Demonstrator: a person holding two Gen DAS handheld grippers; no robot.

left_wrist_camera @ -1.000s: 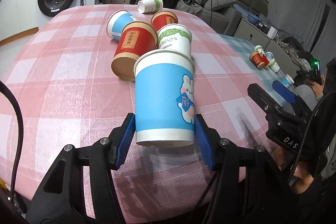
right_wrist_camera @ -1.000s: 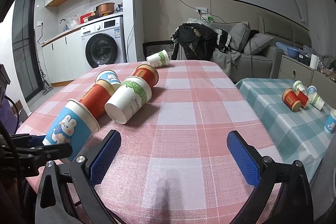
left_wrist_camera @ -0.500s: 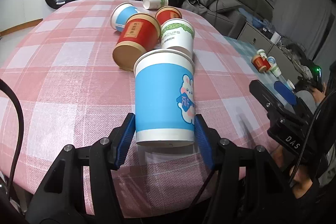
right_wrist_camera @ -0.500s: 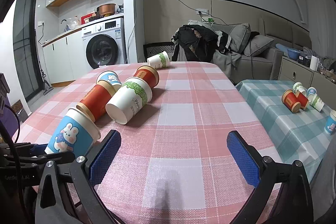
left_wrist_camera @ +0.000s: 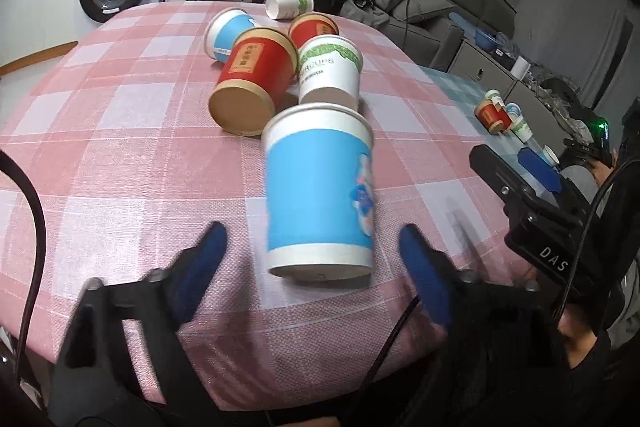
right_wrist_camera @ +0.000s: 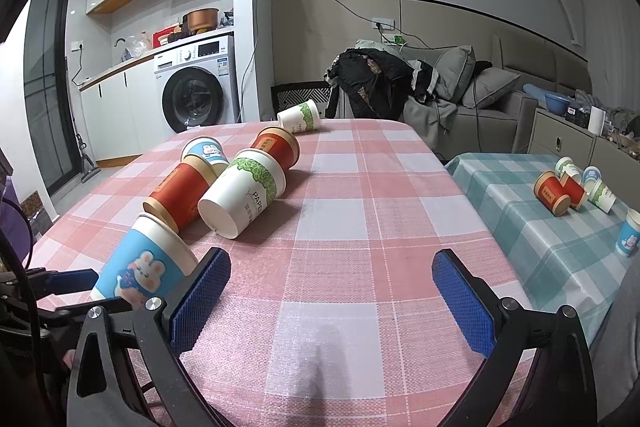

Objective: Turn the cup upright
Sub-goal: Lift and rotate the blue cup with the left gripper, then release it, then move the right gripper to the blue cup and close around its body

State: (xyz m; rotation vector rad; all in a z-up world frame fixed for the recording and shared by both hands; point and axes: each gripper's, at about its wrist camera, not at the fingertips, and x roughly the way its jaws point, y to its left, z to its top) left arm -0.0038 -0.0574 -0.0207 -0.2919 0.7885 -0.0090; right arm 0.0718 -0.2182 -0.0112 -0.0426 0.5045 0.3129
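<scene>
1. The worktop (left_wrist_camera: 120,131) carries everything.
2. Left gripper (left_wrist_camera: 312,259): jaws released, spread either side of the blue cup (left_wrist_camera: 320,195), which stands upright between them; this step looks done, so retreat straight back.
3. Right gripper (right_wrist_camera: 330,291): jaws released, empty.
4. Beyond the jaws, a red cup (left_wrist_camera: 256,79) and white cup (left_wrist_camera: 330,75) lie tipped, crowding any forward move.

left tongs (left_wrist_camera: 312,255) and blue cup's rabbit print (left_wrist_camera: 362,193) are motion-blurred.

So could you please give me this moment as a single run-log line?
left claw: open, astride blue rabbit cup | cup: upright on pink checked table | right claw: open, idle
</scene>
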